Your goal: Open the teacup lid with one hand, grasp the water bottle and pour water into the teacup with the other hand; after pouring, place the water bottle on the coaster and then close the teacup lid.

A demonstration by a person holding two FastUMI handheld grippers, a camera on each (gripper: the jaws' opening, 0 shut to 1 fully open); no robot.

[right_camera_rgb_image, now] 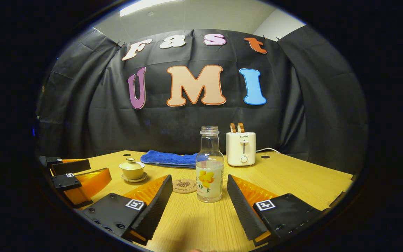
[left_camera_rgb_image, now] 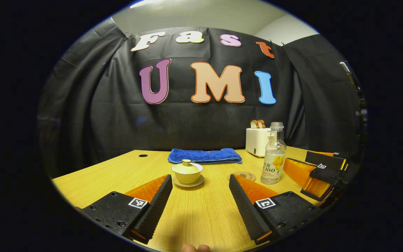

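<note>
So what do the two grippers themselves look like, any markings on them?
Each gripper, left and right, has two wedge-shaped fingers with ribbed inner faces, mounted on blocky bodies with screw holes. Each finger carries a small square black-and-white tag near its base. No cables or sleeves are visible.

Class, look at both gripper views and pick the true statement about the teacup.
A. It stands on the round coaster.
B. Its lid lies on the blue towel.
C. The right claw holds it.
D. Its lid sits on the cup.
D: the lid rests on the teacup, which stands on its own saucer, with both claws open and apart from it.
</note>
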